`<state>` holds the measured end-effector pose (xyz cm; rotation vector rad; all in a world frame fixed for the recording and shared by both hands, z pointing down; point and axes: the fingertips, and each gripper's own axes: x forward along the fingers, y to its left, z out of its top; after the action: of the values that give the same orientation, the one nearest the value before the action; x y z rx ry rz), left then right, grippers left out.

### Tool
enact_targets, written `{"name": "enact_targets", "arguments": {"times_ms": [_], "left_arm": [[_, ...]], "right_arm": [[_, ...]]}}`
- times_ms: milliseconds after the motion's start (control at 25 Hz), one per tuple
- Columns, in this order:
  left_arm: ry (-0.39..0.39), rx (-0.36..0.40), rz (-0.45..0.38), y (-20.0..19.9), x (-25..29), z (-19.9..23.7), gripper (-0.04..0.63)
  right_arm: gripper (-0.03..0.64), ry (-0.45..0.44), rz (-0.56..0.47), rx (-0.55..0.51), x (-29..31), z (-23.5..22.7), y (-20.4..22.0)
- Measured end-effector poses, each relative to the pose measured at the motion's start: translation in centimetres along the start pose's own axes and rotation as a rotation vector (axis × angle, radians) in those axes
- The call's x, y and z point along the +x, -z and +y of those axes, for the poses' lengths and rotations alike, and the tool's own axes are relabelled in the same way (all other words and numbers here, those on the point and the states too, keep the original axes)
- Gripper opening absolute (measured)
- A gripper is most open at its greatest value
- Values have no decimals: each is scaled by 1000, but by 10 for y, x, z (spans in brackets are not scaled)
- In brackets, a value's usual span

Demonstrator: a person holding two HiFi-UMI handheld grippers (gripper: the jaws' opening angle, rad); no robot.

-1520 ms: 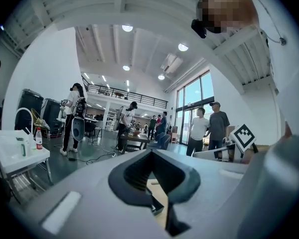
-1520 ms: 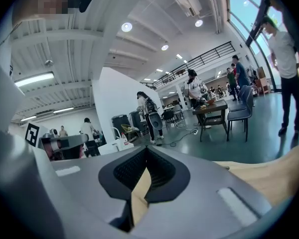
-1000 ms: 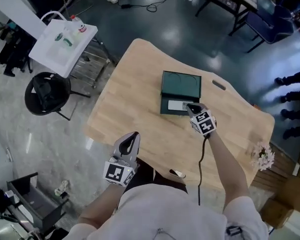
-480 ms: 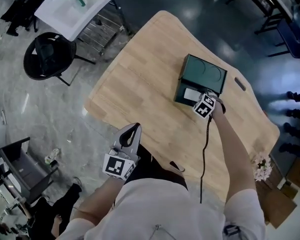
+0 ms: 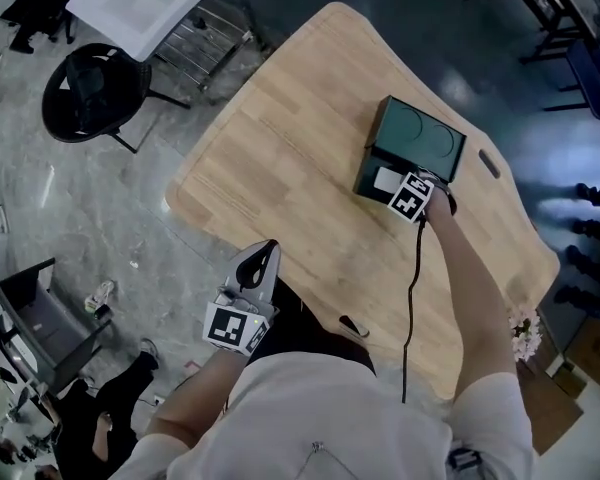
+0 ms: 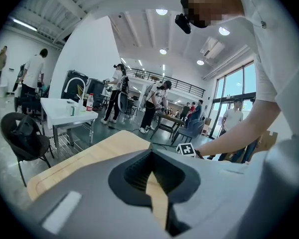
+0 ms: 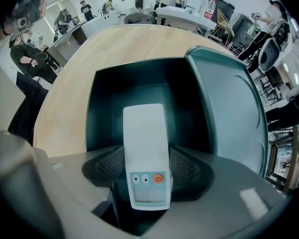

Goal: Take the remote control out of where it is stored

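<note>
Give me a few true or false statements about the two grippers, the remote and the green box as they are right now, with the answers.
1. The right gripper has its jaws on the sides of the white remote control. True.
2. The green box is closed. False: its lid is swung open and the inside shows.
3. The left gripper is steadying the box. False: it is at the near table edge, apart from the box, jaws together on nothing.
4. The remote control has an orange button. True.
5. The box sits on a wooden table. True.
</note>
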<state>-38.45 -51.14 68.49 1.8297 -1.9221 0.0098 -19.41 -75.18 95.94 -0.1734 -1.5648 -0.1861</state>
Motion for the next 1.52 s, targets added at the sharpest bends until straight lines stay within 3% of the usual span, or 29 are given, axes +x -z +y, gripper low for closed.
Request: {"name": "enact_targets", "arguments": {"times_ms": [240, 480, 760, 920, 1080, 1200, 1320, 1520], "left_arm": [[22, 22, -11, -13, 2, -1, 0], [81, 71, -45, -43, 9, -12, 0], [223, 192, -145, -116, 24, -56, 0], [305, 232, -204, -160, 32, -107, 0], [432, 290, -281, -199, 40, -155, 0], [504, 323, -330, -220, 40, -193, 0], [581, 344, -356, -230, 40, -229, 0], [650, 360, -353, -224, 32, -264, 0]], "right_arm": [[284, 28, -57, 43, -24, 3, -2], [284, 140, -237, 158, -115, 6, -14], [284, 380, -728, 454, -309, 17, -13], [284, 534, -1003, 612, -413, 42, 32], [284, 690, -1232, 795, -481, 77, 80], [284, 739, -1387, 919, -514, 105, 113], [284, 782, -1459, 985, -534, 129, 136], [284, 828, -1460, 1027, -542, 154, 158]]}}
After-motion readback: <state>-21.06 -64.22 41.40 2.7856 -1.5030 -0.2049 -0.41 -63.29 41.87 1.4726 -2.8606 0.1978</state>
